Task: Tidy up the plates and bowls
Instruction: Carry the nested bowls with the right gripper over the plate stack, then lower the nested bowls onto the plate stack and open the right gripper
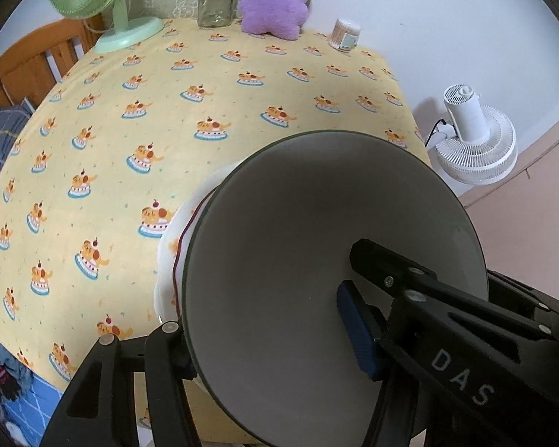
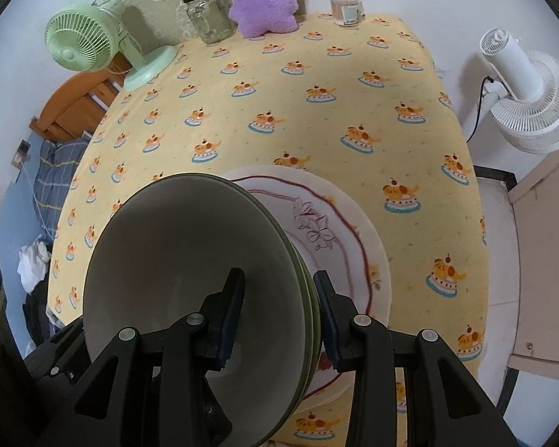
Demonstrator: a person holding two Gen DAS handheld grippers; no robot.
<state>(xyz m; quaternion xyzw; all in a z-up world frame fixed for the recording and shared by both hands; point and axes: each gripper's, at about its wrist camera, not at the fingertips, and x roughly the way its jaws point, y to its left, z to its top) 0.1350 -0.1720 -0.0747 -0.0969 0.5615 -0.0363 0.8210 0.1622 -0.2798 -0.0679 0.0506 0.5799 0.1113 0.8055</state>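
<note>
A white bowl with a dark green rim [image 1: 316, 260] fills the lower right of the left wrist view. My left gripper [image 1: 264, 331] is shut on its near rim, one blue-padded finger [image 1: 357, 331] inside the bowl, the other outside. In the right wrist view the bowl [image 2: 190, 260] looks like two or three nested green-rimmed bowls, held tilted. My right gripper [image 2: 279, 316] straddles their right rim with a blue pad on each side. Under them a white plate with a red line and an embossed flower [image 2: 328, 231] lies on the yellow cake-print tablecloth [image 2: 316, 111]; its edge shows in the left wrist view [image 1: 167, 260].
At the table's far edge stand a green desk fan [image 2: 89, 48], a glass jar [image 2: 208, 15], a purple plush [image 2: 261, 0] and a tub of cotton swabs [image 2: 344, 7]. A white floor fan [image 2: 529, 89] stands right of the table; a wooden chair [image 2: 74, 108] is at the left.
</note>
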